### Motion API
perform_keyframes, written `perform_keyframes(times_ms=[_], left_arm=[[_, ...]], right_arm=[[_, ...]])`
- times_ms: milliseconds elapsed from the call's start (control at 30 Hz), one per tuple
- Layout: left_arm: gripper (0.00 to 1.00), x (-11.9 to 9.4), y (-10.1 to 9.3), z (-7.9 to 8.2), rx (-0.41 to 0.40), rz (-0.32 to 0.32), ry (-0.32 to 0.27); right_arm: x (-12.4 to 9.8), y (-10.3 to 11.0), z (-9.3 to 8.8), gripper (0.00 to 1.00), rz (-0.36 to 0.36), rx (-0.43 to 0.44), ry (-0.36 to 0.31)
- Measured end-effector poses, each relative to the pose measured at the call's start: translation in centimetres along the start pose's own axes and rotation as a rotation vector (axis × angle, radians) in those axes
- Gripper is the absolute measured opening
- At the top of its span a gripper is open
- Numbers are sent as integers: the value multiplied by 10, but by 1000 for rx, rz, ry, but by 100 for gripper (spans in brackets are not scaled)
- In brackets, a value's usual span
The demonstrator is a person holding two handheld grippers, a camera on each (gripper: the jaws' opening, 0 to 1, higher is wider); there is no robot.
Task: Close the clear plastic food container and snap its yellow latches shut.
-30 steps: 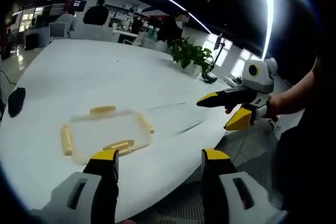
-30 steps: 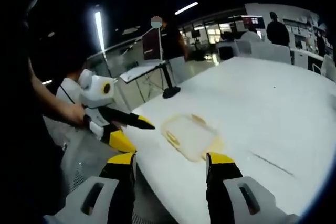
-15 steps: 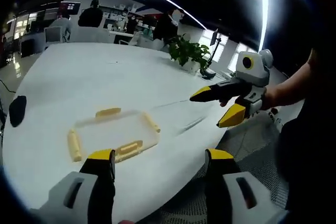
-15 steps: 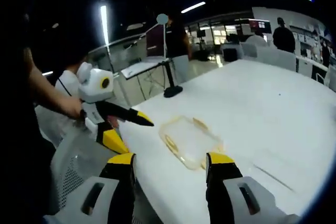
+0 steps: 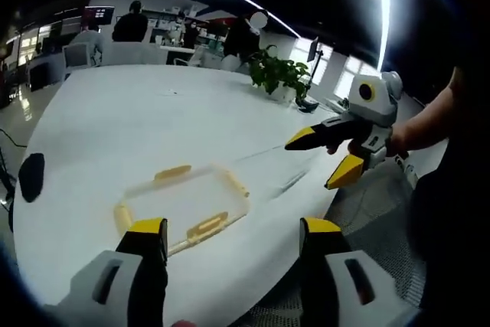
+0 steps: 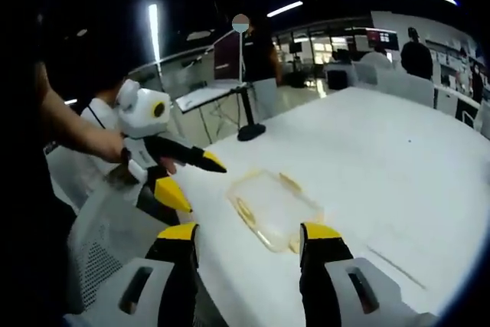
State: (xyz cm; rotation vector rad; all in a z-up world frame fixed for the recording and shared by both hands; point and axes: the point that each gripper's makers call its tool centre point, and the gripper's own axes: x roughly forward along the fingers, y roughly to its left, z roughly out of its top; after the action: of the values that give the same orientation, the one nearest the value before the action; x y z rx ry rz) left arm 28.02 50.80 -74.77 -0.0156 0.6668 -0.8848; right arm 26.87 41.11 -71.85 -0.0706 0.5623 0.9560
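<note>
- Left gripper view: left gripper [image 5: 233,237] has its jaws spread wide with nothing in them, hanging over the near edge of the white table [image 5: 138,120]. The clear container [image 5: 184,201] lies flat just ahead, yellow latches [image 5: 207,227] on its rim.
- Right gripper view: right gripper [image 6: 249,241] is gaping and empty too, container [image 6: 269,204] just beyond — looks like the approach step, so next comes lining up on a latch and pressing it down.

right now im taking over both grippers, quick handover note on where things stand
Left gripper: open, empty, short of the container.
Right gripper: open, empty, also held off it.
Clear container lies flat near the edge of the white table, lid apparently on. Its yellow latches stick outward, seemingly unsnapped.
Done: lid looks seated, though not certain.
Left: press each latch shut.
</note>
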Motion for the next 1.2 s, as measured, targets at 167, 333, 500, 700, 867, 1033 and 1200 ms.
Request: perform_keyframes(times_ms=[167, 333, 500, 700, 867, 1033, 1200], left_arm=[[69, -1, 5, 1, 7, 6, 10], [69, -2, 10, -4, 21, 14, 42], [69, -5, 16, -8, 22, 21, 53], [70, -6, 27, -7, 27, 30, 72], [70, -6, 30, -7, 39, 33, 85], [70, -5, 35, -9, 43, 41, 94], [70, -3, 38, -10, 41, 42, 100]], right_arm=[[1, -4, -1, 52, -9, -9, 10], [2, -5, -3, 51, -14, -22, 19], [4, -5, -5, 50, -12, -37, 27], [7, -6, -5, 50, -10, -52, 33], [9, -13, 0, 50, -15, -50, 28], [11, -19, 1, 50, -21, -52, 32], [14, -22, 3, 50, -18, -55, 39]])
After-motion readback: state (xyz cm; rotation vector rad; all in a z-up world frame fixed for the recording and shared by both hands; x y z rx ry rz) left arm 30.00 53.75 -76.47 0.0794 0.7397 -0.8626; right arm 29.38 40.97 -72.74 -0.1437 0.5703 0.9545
